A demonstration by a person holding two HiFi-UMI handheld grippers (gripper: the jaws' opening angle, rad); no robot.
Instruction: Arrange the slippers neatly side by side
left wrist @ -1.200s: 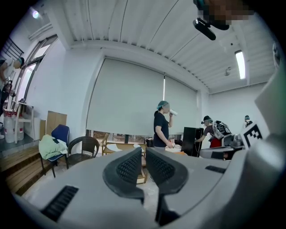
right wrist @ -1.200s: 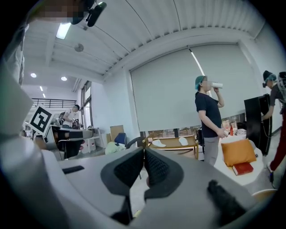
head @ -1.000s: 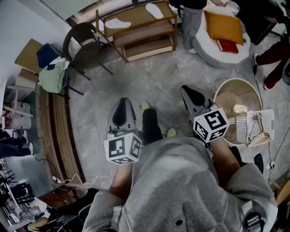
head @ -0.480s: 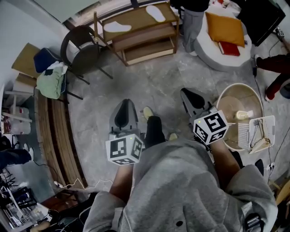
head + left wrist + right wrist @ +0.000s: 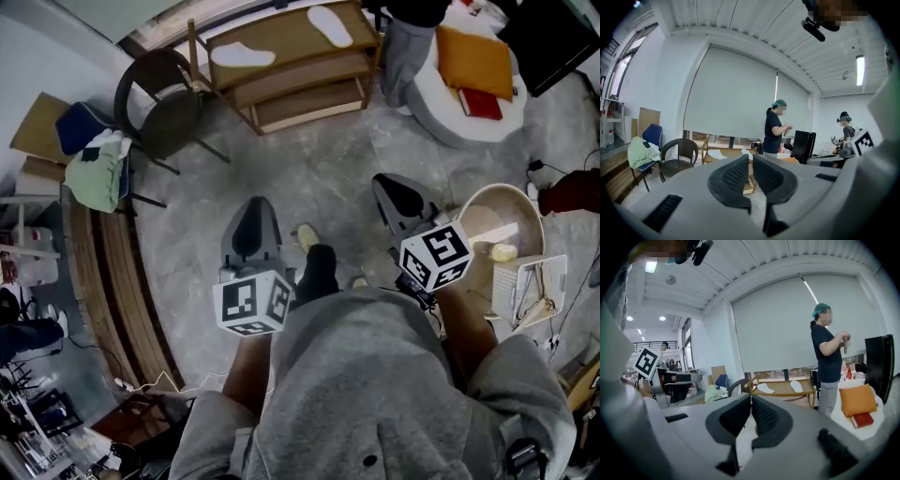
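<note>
Ten o'clock on the head view: a wicker chair (image 5: 164,98) stands on the floor, with the wooden rack (image 5: 281,42) dead ahead of me at twelve. My left tongs (image 5: 254,208) are clenched on nothing, pads drawn together with only open floor beyond them. The left slipper (image 5: 236,55), white, lies flat on the rack's top shelf at eleven o'clock. The right slipper (image 5: 328,23) lies on the same shelf at about one o'clock, well apart from its mate and turned at a different angle. My right tongs (image 5: 384,185) are clenched too, and empty. A bystander (image 5: 412,33) stands just beside the rack's right end, at one o'clock.

Neither slipper is touched yet, so I judge the step in hand to be the approach. To do it well I should face the rack squarely and release both tongs before they reach the shelf. Each slipper wants pinching by its near edge rather than a poke at the flat sole. The right tongs must keep clear of the bystander. Then I draw the pair together mid-shelf, toes one way, sides just beside each other.
</note>
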